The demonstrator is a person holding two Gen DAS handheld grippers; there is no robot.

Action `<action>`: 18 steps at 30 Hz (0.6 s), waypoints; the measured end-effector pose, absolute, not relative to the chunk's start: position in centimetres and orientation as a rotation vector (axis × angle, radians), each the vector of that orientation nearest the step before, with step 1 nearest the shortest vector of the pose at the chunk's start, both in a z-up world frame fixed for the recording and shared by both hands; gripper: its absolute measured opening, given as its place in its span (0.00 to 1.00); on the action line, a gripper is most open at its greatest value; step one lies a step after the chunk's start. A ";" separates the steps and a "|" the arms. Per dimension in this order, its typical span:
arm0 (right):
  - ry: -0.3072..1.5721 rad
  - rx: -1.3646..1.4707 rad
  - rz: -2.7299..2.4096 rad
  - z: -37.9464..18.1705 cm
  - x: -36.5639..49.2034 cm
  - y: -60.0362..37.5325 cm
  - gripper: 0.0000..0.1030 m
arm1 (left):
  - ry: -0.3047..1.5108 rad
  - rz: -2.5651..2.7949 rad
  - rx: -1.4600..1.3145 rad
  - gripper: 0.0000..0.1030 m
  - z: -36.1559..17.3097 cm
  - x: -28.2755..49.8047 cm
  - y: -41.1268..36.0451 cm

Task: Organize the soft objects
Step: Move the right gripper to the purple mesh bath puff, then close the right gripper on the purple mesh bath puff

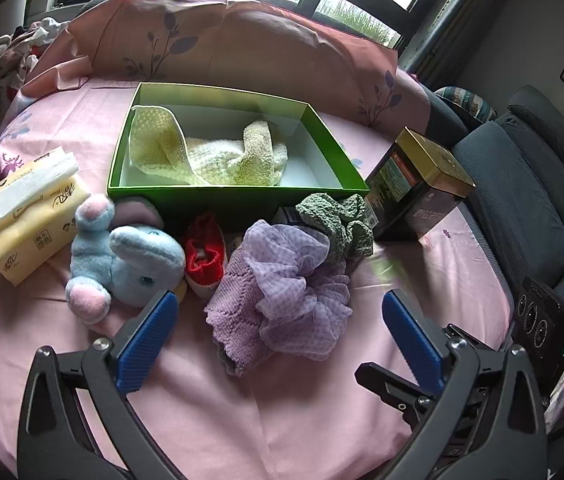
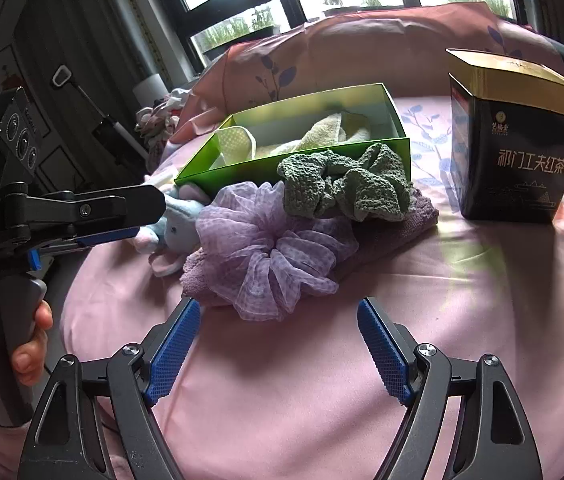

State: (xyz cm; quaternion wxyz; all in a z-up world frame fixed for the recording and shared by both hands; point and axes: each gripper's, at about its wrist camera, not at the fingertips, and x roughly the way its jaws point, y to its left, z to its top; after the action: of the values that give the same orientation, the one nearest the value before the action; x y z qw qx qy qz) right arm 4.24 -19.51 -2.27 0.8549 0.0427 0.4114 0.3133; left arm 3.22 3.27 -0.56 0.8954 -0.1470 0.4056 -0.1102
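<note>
Left wrist view: the left gripper (image 1: 280, 300) stands with its blue-padded jaws wide apart, nothing between them, above the pink bedsheet (image 1: 282, 420). Just beyond the gap, centre frame, lies a lilac mesh scrunchie (image 1: 298, 292) on top of a mauve knitted cloth (image 1: 234, 300). Neither pad touches them. A grey-green crocheted scrunchie (image 1: 338, 220) sits behind, upper right of the lilac one, against the front wall of an open green cardboard box (image 1: 234, 194). Inside the box is a crumpled pale yellow towel (image 1: 218, 152). Left of centre a light blue plush toy with pink feet (image 1: 126, 260) lies just beyond the left pad; a small red knitted shoe (image 1: 204, 252) sits between the plush toy and the mauve cloth. A yellow tissue pack (image 1: 30, 220) lies at far left, and a black and gold tea tin (image 1: 422, 192) at right.

Right wrist view: the right gripper (image 2: 278, 312) is likewise spread open and empty, its tips near the lilac mesh scrunchie (image 2: 270, 252), which lies just above the gap at centre frame. The grey-green scrunchie (image 2: 346, 188) rests behind it, touching the green box (image 2: 302, 164). The left gripper (image 2: 150, 212) enters from the left edge, held by a hand (image 2: 22, 344) at lower left.
</note>
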 end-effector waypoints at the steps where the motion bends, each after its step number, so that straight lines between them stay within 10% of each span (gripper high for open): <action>1: 0.870 0.099 0.661 -2.6 4.5 -19.5 0.79 | 0.832 -0.228 -0.284 0.98 -0.6 3.5 3.0; 7: 0.890 0.133 0.674 -4.2 6.0 -19.2 0.79 | 0.840 -0.257 -0.222 0.90 -2.1 5.8 2.0; 15: 0.892 0.144 0.694 -5.2 7.0 -17.9 0.79 | 0.882 -0.291 -0.243 0.53 -3.6 7.6 1.6; 18: 0.892 0.144 0.700 -5.3 7.1 -17.7 0.63 | 0.889 -0.294 -0.278 0.33 -3.9 7.8 2.0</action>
State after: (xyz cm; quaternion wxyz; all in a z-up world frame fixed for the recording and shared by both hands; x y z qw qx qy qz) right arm 7.12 -17.68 -5.34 0.8411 0.0680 0.4220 0.3313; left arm 7.79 1.95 -3.86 0.8831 -0.1336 0.4270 -0.1411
